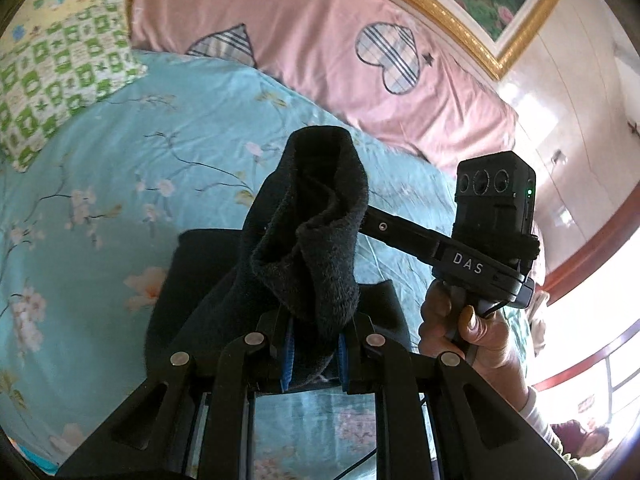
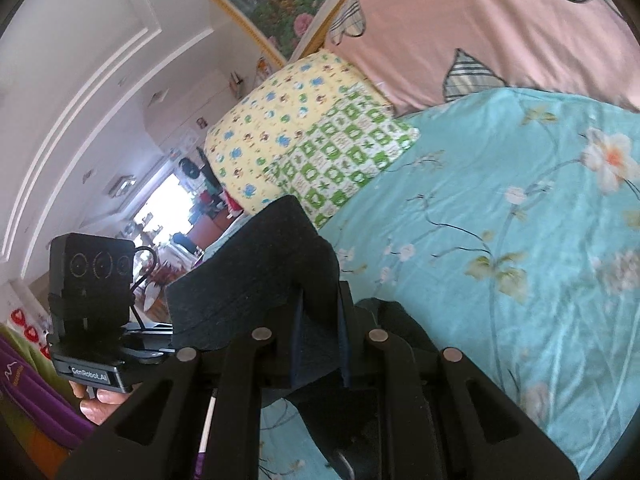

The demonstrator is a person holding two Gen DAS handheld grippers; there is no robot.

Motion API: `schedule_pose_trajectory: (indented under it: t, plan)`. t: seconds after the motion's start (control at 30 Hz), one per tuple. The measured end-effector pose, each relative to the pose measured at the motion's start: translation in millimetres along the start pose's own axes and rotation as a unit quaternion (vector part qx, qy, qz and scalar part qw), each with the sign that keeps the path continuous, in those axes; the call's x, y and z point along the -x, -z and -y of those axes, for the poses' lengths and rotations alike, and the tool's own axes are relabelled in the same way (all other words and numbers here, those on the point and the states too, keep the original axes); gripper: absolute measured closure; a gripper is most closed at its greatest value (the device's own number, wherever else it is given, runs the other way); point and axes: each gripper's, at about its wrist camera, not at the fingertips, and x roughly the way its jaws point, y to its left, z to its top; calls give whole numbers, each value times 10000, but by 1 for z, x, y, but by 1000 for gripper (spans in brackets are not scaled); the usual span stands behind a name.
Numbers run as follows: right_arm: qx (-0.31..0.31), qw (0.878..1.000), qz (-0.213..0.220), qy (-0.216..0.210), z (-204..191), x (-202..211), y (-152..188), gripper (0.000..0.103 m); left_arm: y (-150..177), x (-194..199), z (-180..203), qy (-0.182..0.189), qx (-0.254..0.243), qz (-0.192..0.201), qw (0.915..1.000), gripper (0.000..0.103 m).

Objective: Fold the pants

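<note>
Both grippers — left gripper, right gripper — clench the fuzzy black fabric pants between their jaws, above the turquoise floral bedsheet.

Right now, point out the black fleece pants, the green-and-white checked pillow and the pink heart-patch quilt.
black fleece pants [image 1: 316, 248], left wrist view, on the bunched fuzzy fold above the fingers.
green-and-white checked pillow [image 2: 340, 160], right wrist view, on its patterned face.
pink heart-patch quilt [image 1: 304, 20], left wrist view, on plain pink cloth.
</note>
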Motion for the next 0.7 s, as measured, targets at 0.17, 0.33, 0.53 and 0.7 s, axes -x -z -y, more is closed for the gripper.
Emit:
schedule_pose_trajectory:
  t: [0.17,0.33,0.53,0.7]
  plan:
    - [-181,9997,118,118,17,21,14,87,1,-18,17,-20,-239,-163,9996,87]
    - [-371,9989,201,225,34,38,30,87,5,-40,29,-29,-455,-364,9983,87]
    - [-567,9973,267,373,52,54,44,87,6,-62,40,-13,-595,-518,9969,87]
    - [-685,9961,330,438,61,63,52,87,8,-74,49,-24,-717,-595,9956,87]
